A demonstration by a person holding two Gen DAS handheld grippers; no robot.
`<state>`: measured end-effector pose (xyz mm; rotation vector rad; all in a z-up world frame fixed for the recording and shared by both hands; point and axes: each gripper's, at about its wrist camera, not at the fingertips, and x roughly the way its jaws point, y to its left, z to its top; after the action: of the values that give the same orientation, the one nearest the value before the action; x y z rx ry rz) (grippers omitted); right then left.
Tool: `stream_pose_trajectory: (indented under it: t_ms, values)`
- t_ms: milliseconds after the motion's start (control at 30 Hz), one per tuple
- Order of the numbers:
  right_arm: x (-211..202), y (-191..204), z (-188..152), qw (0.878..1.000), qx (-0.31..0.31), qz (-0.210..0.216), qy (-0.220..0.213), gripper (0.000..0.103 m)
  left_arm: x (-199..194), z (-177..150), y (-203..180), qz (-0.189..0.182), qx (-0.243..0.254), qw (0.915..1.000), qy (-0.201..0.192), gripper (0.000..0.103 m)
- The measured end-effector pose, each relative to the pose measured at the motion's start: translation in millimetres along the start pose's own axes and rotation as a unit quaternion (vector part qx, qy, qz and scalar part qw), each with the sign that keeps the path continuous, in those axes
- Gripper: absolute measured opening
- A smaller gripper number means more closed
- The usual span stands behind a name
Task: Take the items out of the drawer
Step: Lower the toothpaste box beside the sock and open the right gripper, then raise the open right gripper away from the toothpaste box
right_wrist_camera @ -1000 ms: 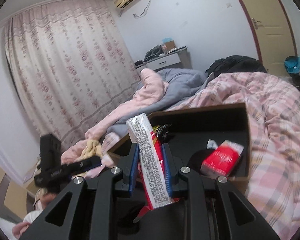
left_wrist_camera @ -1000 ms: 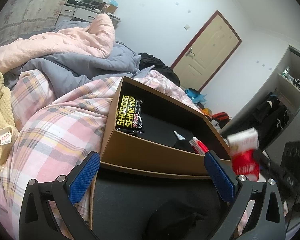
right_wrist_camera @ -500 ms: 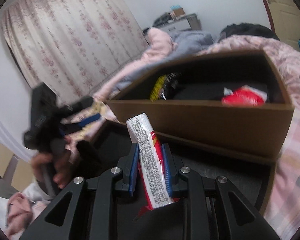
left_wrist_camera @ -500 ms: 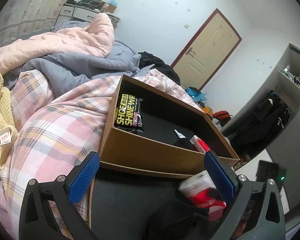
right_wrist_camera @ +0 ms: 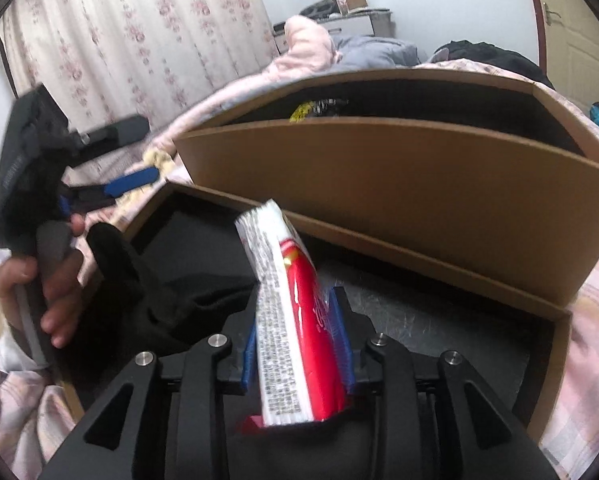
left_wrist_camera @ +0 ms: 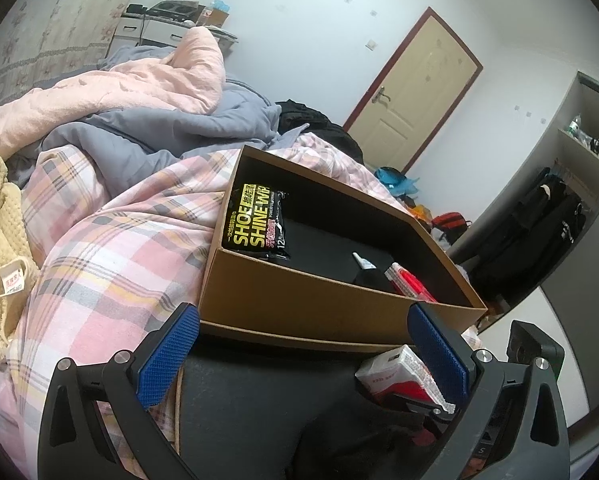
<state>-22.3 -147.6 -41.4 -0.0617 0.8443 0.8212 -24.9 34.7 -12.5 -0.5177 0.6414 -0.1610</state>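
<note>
A bed with a pink plaid cover point(left_wrist_camera: 111, 256) fills the room's middle, heaped at its far end with pink and grey quilts. On the cover sits a brown cardboard drawer point(left_wrist_camera: 299, 300), open at the top, black inside. Just in front of it lies a shallower brown tray with a black lining point(right_wrist_camera: 439, 320), its near part holding some crumpled black cloth point(right_wrist_camera: 147, 276).

Inside the drawer, a black packet of shoe shine wipes point(left_wrist_camera: 257, 222) leans against the left wall. Toward the right end lie a small white-tipped tube point(left_wrist_camera: 363, 262) and a red and white packet point(left_wrist_camera: 409, 282).

The right gripper point(right_wrist_camera: 297, 344) points steeply down over the tray, near its black lining. Between its blue pads stands another red and white packet point(right_wrist_camera: 295, 320), its long axis running along the fingers, upper end tipped left and away. The jaws are opening; the left pad appears still against the packet while the right one looks to be easing off. It seems about to be let go into the tray, with the lining directly below.

The left gripper point(left_wrist_camera: 303, 356) hovers at the tray's left side, aimed at the drawer, jaws spread wide and holding nothing. A bare hand point(right_wrist_camera: 43, 280) grips its handle. It looks the nearer one to the drawer's remaining items.
</note>
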Motion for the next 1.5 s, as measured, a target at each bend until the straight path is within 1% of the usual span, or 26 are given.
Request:
stream_pose_trajectory:
  t_ms: [167, 333, 433, 500, 533, 600, 733, 800, 833, 867, 1067, 1133, 1300, 1433, 1500]
  values:
    - [-5.1, -1.8, -0.8, 1.000, 0.002, 0.002, -0.001, 0.027, 0.2, -0.1, 0.2, 0.001, -0.001, 1.0000, 0.001, 0.103]
    - [-5.8, -3.8, -0.3, 1.000, 0.003, 0.006, 0.002, 0.030, 0.6, -1.0, -0.7, 0.001, 0.000, 1.0000, 0.004, 0.103]
    - [-5.0, -2.7, 0.4, 1.000, 0.001, 0.012, 0.003, 0.034, 0.8, -1.2, -0.8, 0.001, 0.000, 1.0000, 0.004, 0.103]
    - [-3.2, 0.7, 1.9, 1.000, -0.004, 0.021, 0.003, 0.045, 0.9, -1.3, -0.9, 0.001, -0.001, 1.0000, 0.004, 0.103]
    - [-3.0, 3.3, 1.9, 1.000, -0.009, 0.023, 0.004, 0.048, 0.9, -1.2, -0.8, 0.001, 0.000, 1.0000, 0.004, 0.103]
    - [-1.4, 7.2, 3.4, 1.000, -0.017, 0.024, 0.004, 0.056, 1.1, -1.5, -0.8, 0.001, -0.001, 1.0000, 0.004, 0.103]
    - [-3.8, 9.0, 2.7, 1.000, -0.021, 0.024, 0.004, 0.066, 1.4, -1.8, -0.6, 0.001, -0.001, 1.0000, 0.004, 0.103]
    - [-5.3, 7.4, 2.5, 1.000, -0.016, 0.013, 0.002, 0.082, 1.3, -1.7, -0.5, 0.000, -0.001, 1.0000, 0.004, 0.103]
    - [-6.1, 5.8, 2.3, 1.000, -0.013, 0.004, 0.001, 0.085, 1.4, -2.0, -0.8, 0.000, -0.001, 1.0000, 0.003, 0.103]
    - [-3.4, 6.3, 3.7, 1.000, -0.010, 0.000, 0.000, 0.086, 1.5, -1.8, -0.6, 0.001, -0.001, 1.0000, 0.004, 0.103]
    - [-6.9, 5.2, 3.9, 1.000, -0.001, -0.014, -0.006, 0.086, 1.4, -1.6, -0.7, 0.000, -0.001, 1.0000, 0.004, 0.103]
    - [-12.3, 7.7, 3.5, 1.000, -0.004, -0.015, -0.016, 0.086, 1.1, -1.4, -0.7, 0.000, 0.000, 1.0000, 0.004, 0.103]
    - [-33.2, 9.2, 5.1, 0.998, -0.002, -0.011, -0.063, 0.086, 1.0, -3.6, -4.1, 0.004, 0.014, 0.9999, -0.003, 0.103]
    - [-54.5, -2.1, 5.7, 0.992, 0.033, -0.016, -0.122, 0.086, 0.8, -4.2, -4.9, 0.006, 0.016, 0.9998, -0.003, 0.103]
    - [-62.5, -9.7, 4.0, 0.987, 0.052, -0.029, -0.146, 0.087, 0.7, -4.3, -5.0, 0.005, 0.015, 0.9999, -0.005, 0.103]
